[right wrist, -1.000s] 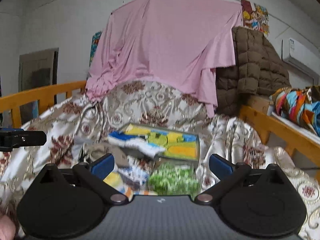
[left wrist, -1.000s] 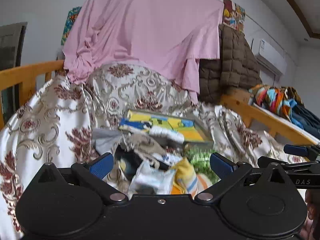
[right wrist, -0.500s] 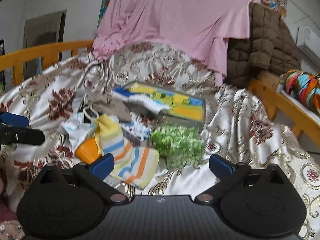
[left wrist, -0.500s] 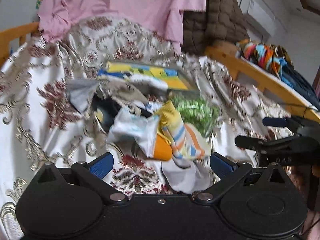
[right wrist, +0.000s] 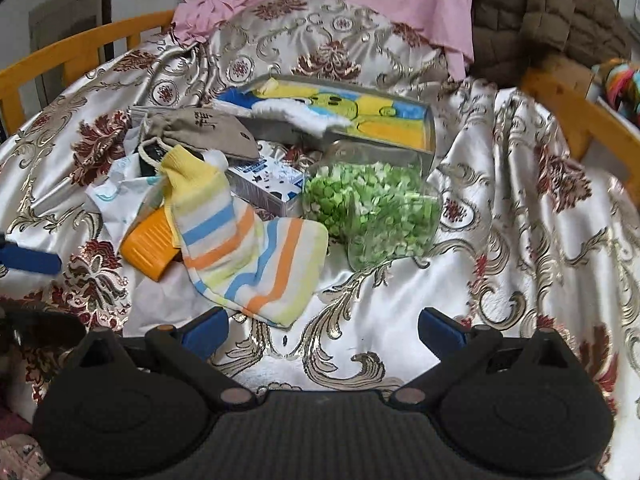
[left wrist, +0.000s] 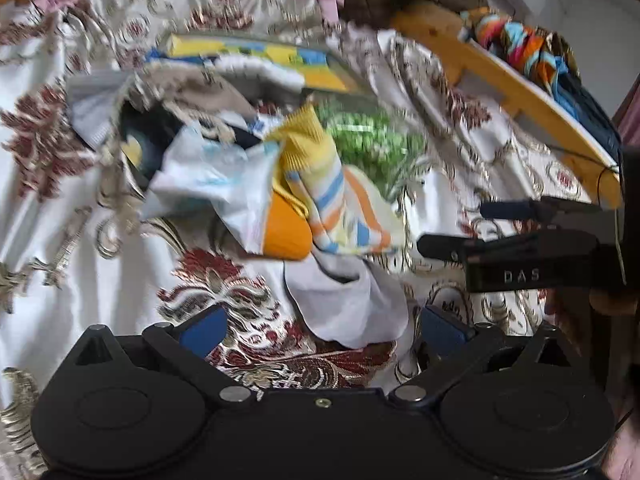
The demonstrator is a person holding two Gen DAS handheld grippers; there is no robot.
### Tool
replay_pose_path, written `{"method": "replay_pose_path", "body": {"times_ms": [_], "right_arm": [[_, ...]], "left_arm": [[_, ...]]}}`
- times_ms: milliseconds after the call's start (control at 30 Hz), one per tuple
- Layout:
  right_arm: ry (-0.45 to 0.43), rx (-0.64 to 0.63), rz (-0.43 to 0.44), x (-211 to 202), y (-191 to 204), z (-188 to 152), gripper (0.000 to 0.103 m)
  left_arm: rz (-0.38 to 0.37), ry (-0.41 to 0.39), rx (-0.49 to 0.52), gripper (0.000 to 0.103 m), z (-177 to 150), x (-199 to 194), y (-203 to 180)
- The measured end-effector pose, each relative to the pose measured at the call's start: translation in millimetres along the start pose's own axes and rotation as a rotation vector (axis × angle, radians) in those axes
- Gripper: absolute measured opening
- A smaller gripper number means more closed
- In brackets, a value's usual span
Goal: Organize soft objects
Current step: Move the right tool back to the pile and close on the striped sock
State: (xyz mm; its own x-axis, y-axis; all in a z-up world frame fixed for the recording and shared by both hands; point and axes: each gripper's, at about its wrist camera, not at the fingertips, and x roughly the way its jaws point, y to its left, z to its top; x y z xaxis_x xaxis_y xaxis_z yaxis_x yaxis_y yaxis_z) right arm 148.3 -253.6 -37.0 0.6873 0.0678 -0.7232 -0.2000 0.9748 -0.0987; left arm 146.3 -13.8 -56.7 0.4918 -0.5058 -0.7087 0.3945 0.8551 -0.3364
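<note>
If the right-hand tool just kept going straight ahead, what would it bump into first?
Probably the bare brocade bedspread between its open fingers, then the clear bag of green bits; depth is hard to judge.

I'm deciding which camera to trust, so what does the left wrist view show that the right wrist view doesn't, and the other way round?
Only the left wrist view shows the right tool from the side and a plain white cloth close to the camera. Only the right wrist view shows the small printed box and the tan pouch sharply. Both show the striped sock, the orange piece, the jar of green bits and the patterned bedspread.
</note>
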Motion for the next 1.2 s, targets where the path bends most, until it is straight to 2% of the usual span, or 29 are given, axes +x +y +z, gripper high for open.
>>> {"method": "replay_pose_path", "body": {"times_ms": [333,533,667,867,1067,1200], "right_arm": [[0.004,0.023,0.024,19.5,-8.0,2.5,0.103],[-0.001,0.046,0.078,30.8,-14.5,5.7,0.103],[0.008,0.055,0.152,41.4,-13.9,9.0,0.103],[0.013,0.039,0.218,56.5,-6.0,16.0,0.103],[-0.04,0.014,0.268,64.8,-0.3,23.9,0.103],[-0.069,0.016,0.297,68.9,0.7,29.1,0.103]], "left_arm": [[-0.017,0.054,-0.001,0.1,12.9,23.0,2.1],[-0.022,0.067,0.02,0.085,18.7,35.3,1.0],[-0.035,0.075,0.039,0.079,19.9,41.4,-1.7],[-0.059,0.083,0.021,0.062,20.9,45.5,2.0],[-0.075,0.086,0.0,0.051,20.3,47.9,6.2],[-0.073,0.08,-0.025,0.04,20.4,48.8,10.6]]}}
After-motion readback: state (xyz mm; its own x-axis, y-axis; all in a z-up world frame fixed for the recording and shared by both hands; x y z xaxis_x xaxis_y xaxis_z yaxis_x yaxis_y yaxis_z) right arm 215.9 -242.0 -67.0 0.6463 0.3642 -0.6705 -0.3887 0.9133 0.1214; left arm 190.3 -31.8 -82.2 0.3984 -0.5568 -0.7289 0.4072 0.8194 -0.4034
